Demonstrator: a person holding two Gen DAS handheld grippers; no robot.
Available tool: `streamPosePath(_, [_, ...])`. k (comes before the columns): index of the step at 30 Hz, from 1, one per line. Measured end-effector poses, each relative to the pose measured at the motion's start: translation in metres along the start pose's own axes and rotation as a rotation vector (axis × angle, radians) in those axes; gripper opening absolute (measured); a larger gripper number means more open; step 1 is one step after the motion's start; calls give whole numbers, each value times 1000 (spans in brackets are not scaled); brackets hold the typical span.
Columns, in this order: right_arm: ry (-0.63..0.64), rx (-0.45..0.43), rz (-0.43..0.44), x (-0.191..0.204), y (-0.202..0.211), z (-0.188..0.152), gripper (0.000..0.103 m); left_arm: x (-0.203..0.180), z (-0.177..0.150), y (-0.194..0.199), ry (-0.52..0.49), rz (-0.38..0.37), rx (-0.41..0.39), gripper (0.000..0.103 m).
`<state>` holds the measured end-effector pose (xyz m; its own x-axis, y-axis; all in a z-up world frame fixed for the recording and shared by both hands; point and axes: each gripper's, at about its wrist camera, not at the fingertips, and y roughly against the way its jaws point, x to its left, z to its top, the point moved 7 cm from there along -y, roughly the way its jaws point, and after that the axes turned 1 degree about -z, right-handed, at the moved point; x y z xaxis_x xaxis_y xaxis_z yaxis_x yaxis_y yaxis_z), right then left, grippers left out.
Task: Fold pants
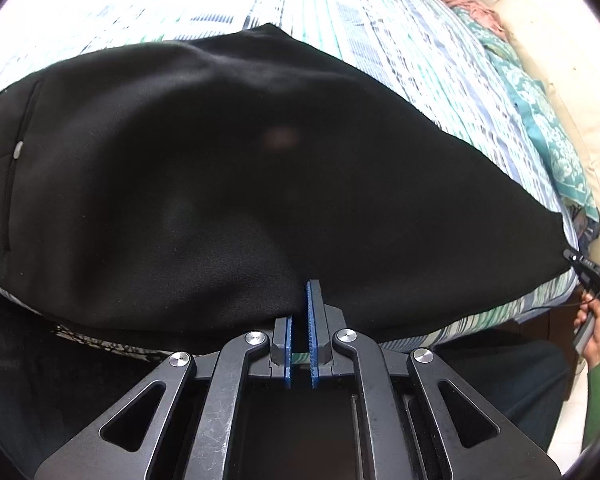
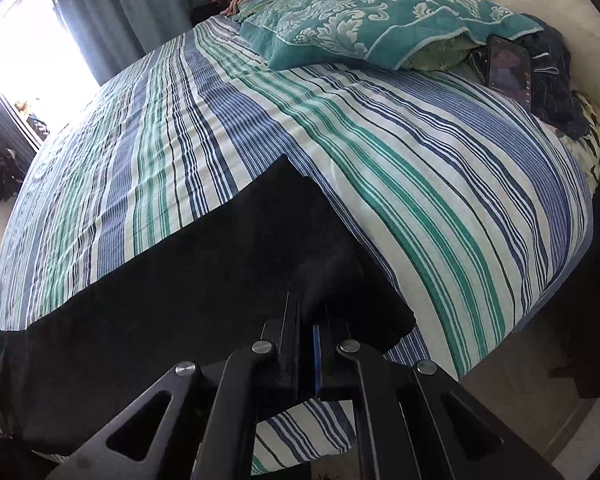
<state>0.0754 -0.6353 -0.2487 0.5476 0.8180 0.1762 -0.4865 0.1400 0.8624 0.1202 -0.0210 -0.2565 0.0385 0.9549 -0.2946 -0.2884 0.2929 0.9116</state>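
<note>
The black pants (image 1: 228,168) lie spread across the near part of the bed (image 2: 440,208), on a sheet striped in blue, green and white. They are stretched out sideways between the two tools.

The left gripper (image 1: 300,320) sits at the near edge of the cloth. Its blue-lined fingers (image 1: 314,320) are almost together, with only a narrow slit between them, and the edge of the pants runs into that slit, so it appears to be pinching the fabric there. The right gripper (image 2: 310,316) is closed down on the far end of the pants, with a bunched corner of black cloth pushed up between its fingers (image 2: 317,356). From the left camera that same tool (image 1: 590,276) shows at the right edge, held in a hand (image 1: 594,332) with a green sleeve, gripping the corner of the cloth.

Toward the head of the bed rests a teal pillow with a white pattern (image 2: 360,20). Just beside it a dark phone (image 2: 508,72) leans on a heap of dark clothes (image 2: 556,80). A bright window (image 2: 32,56) with a curtain stands on the far side.
</note>
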Motion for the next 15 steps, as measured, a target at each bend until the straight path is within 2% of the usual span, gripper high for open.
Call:
streamPosePath(3, [-18,-32,3,-2,12,-4,5,4,-7,2,-3,-2,12,4])
streamPosePath(8, [-28,24,-53,-12,-2,-15,5,4,-9,-1,-12,10,31,4])
streamPosePath(15, [-6,19,-112,-9,-5,-17,5,3,-10,-8,-25,24,47,4])
